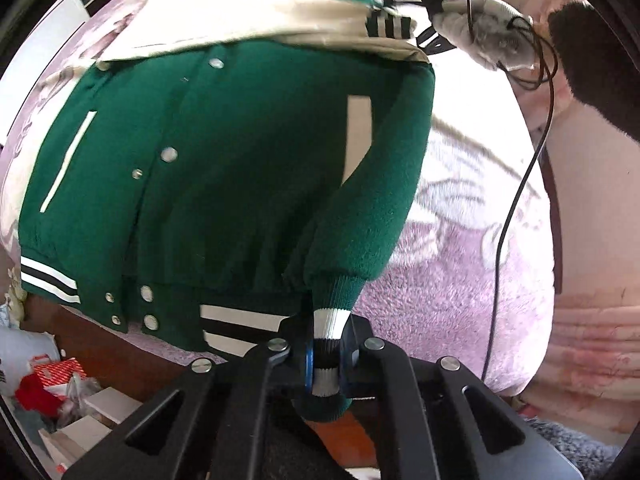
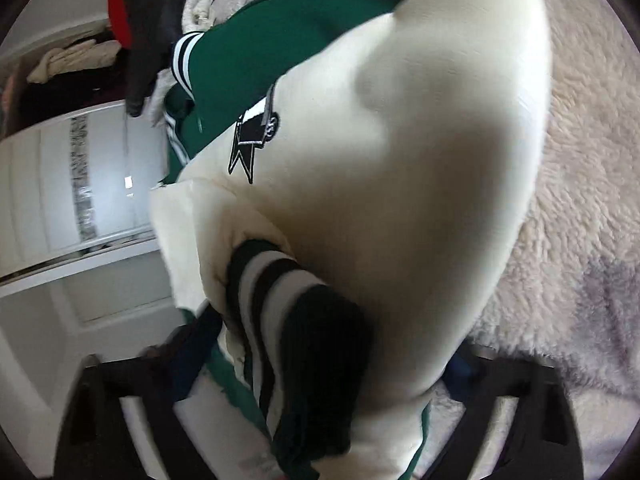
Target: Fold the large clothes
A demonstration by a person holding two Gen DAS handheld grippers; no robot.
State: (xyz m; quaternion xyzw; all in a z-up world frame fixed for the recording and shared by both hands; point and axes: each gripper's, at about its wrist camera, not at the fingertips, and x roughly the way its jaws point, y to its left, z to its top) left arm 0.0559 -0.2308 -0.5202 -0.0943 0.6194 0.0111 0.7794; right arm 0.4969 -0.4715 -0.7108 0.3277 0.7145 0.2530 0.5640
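Observation:
A green varsity jacket (image 1: 224,160) with cream sleeves and snap buttons lies spread on a fluffy pink blanket (image 1: 460,280). My left gripper (image 1: 326,364) is shut on the striped cuff (image 1: 330,336) of its green sleeve, at the jacket's near hem. In the right wrist view the cream sleeve (image 2: 400,160) with a black star patch (image 2: 250,140) bulges up and fills the frame. Its bunched cloth and striped cuff (image 2: 288,312) sit between the jaws of my right gripper (image 2: 328,360), which is shut on the sleeve. Cloth hides most of both right fingers.
A black cable (image 1: 516,200) trails over the blanket at the right, below a dark furry object (image 1: 592,60). Boxes and bags (image 1: 52,384) crowd the floor beyond the bed's wooden edge (image 1: 100,340). White wardrobe doors (image 2: 80,184) stand at the left of the right wrist view.

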